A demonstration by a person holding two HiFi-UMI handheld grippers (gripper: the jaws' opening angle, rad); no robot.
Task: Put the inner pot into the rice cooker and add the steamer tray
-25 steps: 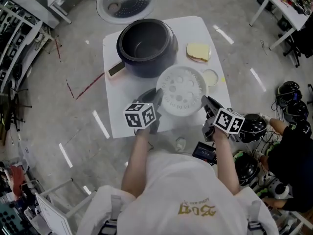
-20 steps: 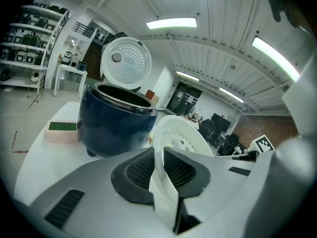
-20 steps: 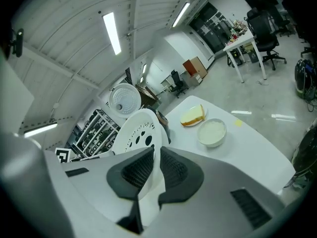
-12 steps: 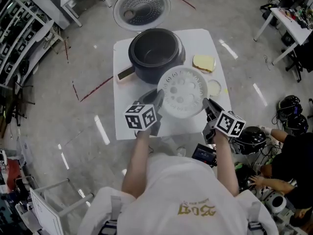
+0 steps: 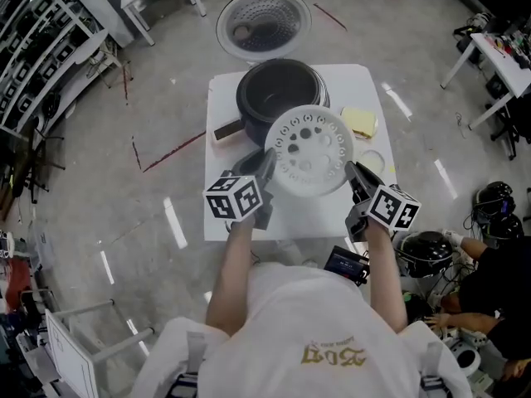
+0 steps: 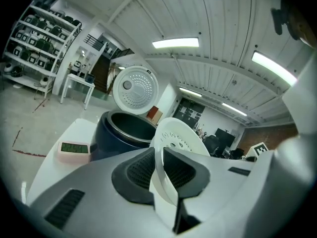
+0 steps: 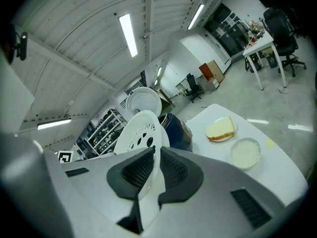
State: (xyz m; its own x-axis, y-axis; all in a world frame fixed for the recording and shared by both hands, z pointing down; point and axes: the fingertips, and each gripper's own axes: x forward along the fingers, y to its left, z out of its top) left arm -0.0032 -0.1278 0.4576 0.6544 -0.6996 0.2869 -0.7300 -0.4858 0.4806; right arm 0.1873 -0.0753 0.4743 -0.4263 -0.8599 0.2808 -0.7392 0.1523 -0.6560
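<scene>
White rim pinched in your left gripper (image 5: 266, 162), the round, hole-pierced steamer tray (image 5: 309, 149) hangs above the table (image 5: 222, 189) at the front edge of the open dark rice cooker (image 5: 278, 91), its opposite rim pinched in your right gripper (image 5: 353, 172).

Overhead, two close-ups — common steamer tray (image 5: 309, 150)

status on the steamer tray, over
Left gripper and right gripper both shut on steamer tray rim, opposite sides. Tray in the air, just short of the open cooker, lid back. Bread and small dish off right, clear of path.
</scene>
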